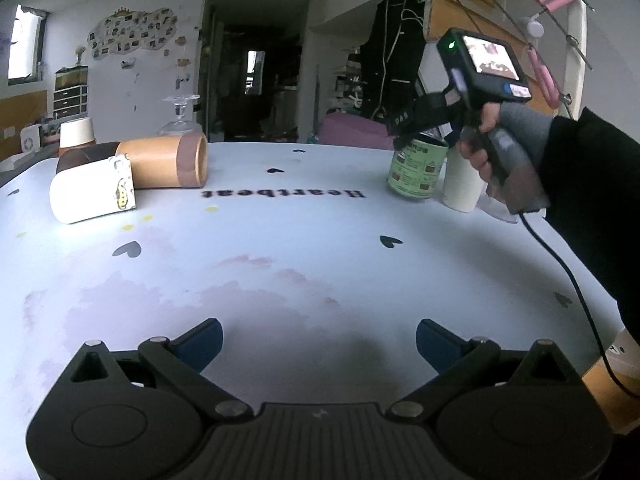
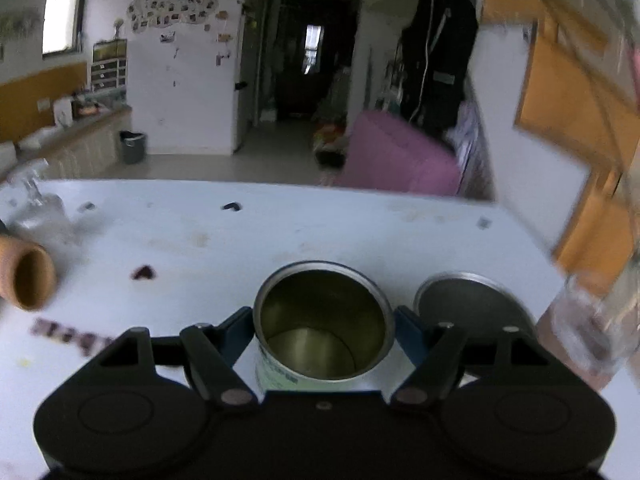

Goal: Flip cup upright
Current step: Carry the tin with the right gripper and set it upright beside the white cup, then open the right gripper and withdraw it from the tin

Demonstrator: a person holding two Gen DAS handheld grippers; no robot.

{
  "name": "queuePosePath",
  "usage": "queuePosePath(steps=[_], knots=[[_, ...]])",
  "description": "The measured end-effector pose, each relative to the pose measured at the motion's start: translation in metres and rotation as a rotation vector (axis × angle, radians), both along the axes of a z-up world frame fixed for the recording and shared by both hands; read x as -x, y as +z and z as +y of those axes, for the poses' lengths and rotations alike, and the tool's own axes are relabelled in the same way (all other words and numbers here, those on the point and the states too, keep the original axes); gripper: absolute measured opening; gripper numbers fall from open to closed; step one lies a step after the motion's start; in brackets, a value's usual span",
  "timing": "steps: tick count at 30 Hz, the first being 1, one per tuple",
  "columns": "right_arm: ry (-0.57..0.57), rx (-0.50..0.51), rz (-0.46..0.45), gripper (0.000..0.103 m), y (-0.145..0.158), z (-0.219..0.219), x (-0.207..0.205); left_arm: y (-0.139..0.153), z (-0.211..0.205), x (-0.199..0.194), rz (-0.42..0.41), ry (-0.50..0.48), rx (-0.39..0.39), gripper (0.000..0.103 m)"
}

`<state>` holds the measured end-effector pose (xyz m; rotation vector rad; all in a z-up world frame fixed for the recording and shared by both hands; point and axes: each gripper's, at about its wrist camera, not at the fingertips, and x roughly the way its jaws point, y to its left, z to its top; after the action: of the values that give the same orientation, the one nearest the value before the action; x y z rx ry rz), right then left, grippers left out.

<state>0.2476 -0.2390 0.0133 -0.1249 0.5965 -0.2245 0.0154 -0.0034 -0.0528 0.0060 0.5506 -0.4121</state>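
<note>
Blue fingertips (image 2: 236,330) of the right gripper (image 2: 324,334) press against both sides of the green-labelled tin cup (image 2: 322,320), grasping it with its mouth facing up; from the right wrist view the bare metal inside shows. In the left wrist view that cup (image 1: 417,168) sits at about two o'clock on the white table (image 1: 304,248), tilted slightly, under the right gripper (image 1: 416,136) and the person's right hand (image 1: 486,148). A white paper cup (image 1: 462,182) stands just beside it toward three o'clock. At three o'clock of the tin cup, in the right wrist view, a round grey lid (image 2: 472,304) lies flat on the table. The left gripper (image 1: 319,342) hangs released at six o'clock, jaws spread wide over bare tabletop. At ten o'clock a white mug (image 1: 92,191) and a tan cylinder cup (image 1: 168,160) lie on their sides, touching each other.
</note>
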Motion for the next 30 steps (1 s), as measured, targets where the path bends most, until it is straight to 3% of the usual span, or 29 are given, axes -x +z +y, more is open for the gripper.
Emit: queuePosePath(steps=[2,8,14,22,30], knots=[[0.010,0.032,0.001,0.077,-0.004,0.005,-0.002,0.001,0.001,0.000,0.000,0.003,0.000,0.102],[0.007,-0.021,0.033,0.077,-0.009,0.001,-0.006,0.002,0.000,0.001,-0.005,0.003,-0.002,0.102],[0.018,-0.067,0.010,0.087,0.001,-0.001,0.014,0.006,-0.003,0.000,-0.010,0.002,-0.002,0.102],[0.110,-0.168,-0.130,0.092,0.027,-0.006,0.091,0.014,-0.013,0.001,-0.036,0.000,-0.014,0.102],[0.148,-0.221,-0.241,0.094,0.032,-0.020,0.180,0.025,-0.025,0.003,-0.074,0.007,-0.029,0.102]])
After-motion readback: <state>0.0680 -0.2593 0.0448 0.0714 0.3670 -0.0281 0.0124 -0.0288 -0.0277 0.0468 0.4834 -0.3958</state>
